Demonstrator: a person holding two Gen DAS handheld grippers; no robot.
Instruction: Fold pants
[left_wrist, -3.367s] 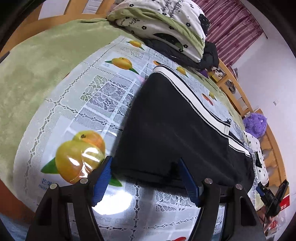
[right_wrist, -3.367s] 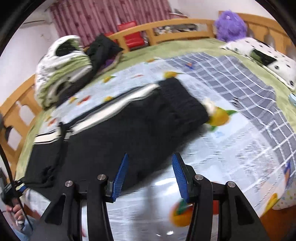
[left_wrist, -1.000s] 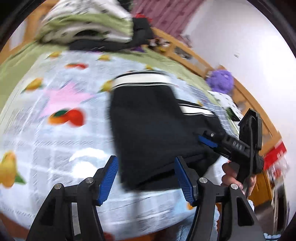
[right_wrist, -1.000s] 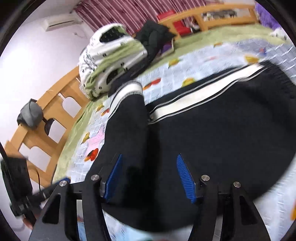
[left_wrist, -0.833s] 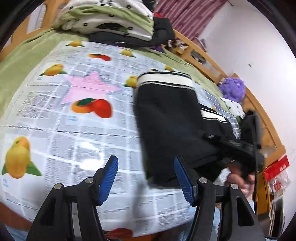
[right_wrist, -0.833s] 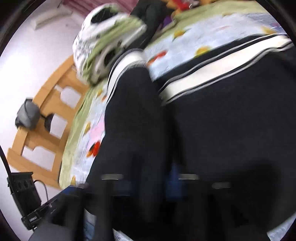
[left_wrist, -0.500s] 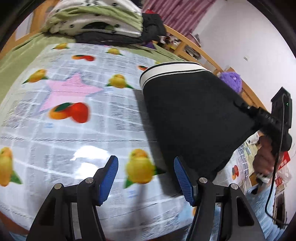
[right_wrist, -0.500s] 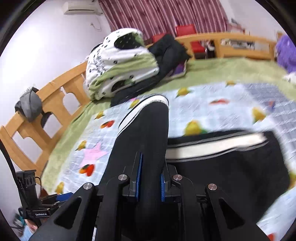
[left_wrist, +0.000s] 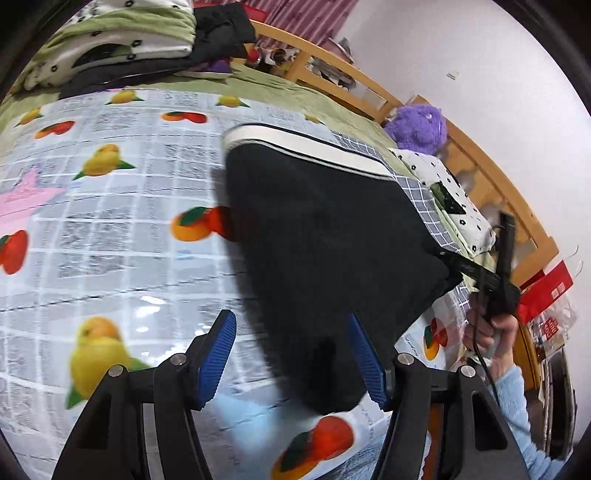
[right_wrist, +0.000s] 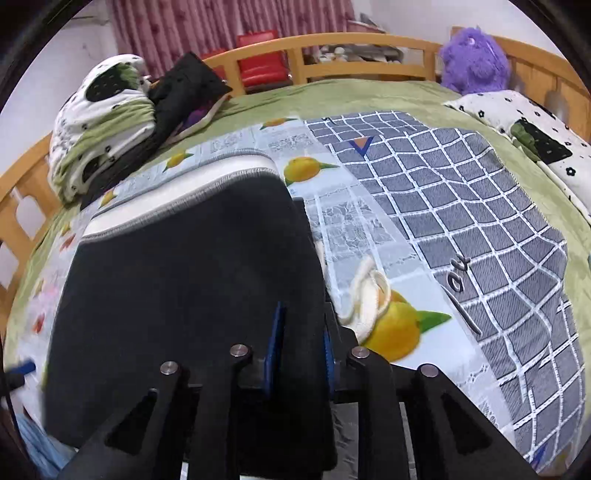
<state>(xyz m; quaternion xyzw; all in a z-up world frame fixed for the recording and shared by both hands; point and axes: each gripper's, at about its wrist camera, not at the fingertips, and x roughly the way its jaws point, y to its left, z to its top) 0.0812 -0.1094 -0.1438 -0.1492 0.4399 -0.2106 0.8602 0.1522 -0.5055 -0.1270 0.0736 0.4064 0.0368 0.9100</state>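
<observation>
Black pants (left_wrist: 325, 229) with a white striped band lie folded on the fruit-print sheet (left_wrist: 110, 221) of a bed. In the right wrist view the pants (right_wrist: 184, 266) fill the left and middle. My right gripper (right_wrist: 301, 350) has a fold of their right edge between its blue pads; its jaws are opening slightly while the fabric still sits pinched there. From the left wrist view that right gripper (left_wrist: 448, 260) grips the pants' far right corner, with a person's hand behind it. My left gripper (left_wrist: 290, 325) stands open over the pants' near edge, its pads apart from the fabric.
A folded quilt pile (right_wrist: 103, 122) and a black jacket (right_wrist: 184, 85) sit at the back left. A grey checked cloth (right_wrist: 461, 206), a white cloth strip (right_wrist: 369, 291), a dotted pillow (right_wrist: 535, 136) and a purple plush (right_wrist: 472, 62) lie to the right. A wooden bed rail (right_wrist: 332, 44) runs behind.
The right gripper went from open to closed on the pants and carried the fabric across to the right, over the rest. The left gripper shifted along the near edge and stayed open.
</observation>
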